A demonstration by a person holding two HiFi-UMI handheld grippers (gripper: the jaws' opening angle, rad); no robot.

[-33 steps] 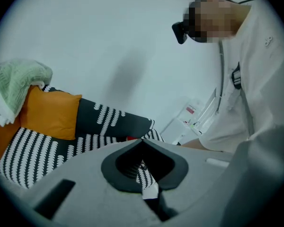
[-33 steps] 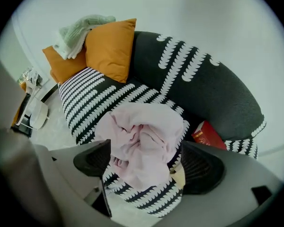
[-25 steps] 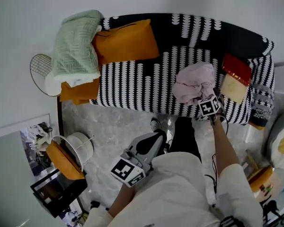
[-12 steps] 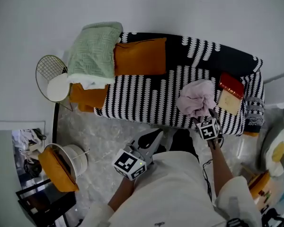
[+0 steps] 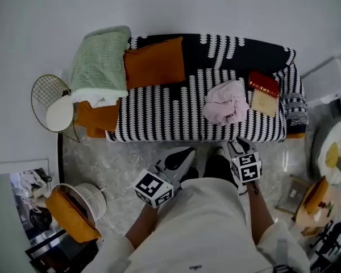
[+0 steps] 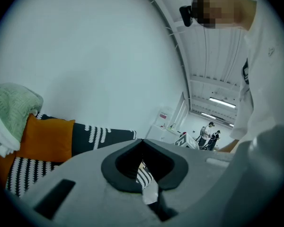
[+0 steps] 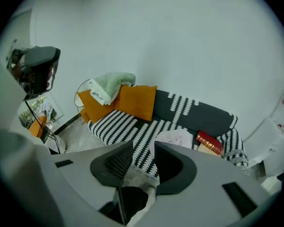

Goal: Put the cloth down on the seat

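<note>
The crumpled pink cloth (image 5: 224, 104) lies loose on the right half of the black-and-white striped sofa seat (image 5: 170, 112). It also shows in the right gripper view as the cloth (image 7: 177, 137), just beyond the jaws. My right gripper (image 5: 238, 149) is held in front of the sofa's front edge, well clear of the cloth. Its jaws are closing with nothing between them, and the seat (image 7: 118, 124) shows through the gap. My left gripper (image 5: 179, 159) hangs over the floor near my body, with its jaws together and empty.
An orange cushion (image 5: 153, 61) and a green blanket (image 5: 96, 67) sit at the sofa's left end. A red book (image 5: 263, 84) and a tan book (image 5: 264, 102) lie right of the cloth. A wire side table (image 5: 51, 104) stands at the left.
My right gripper has drawn back from the cloth, off the seat and towards my body, and its jaws have narrowed. The cloth stays on the seat. The left gripper has barely moved.
</note>
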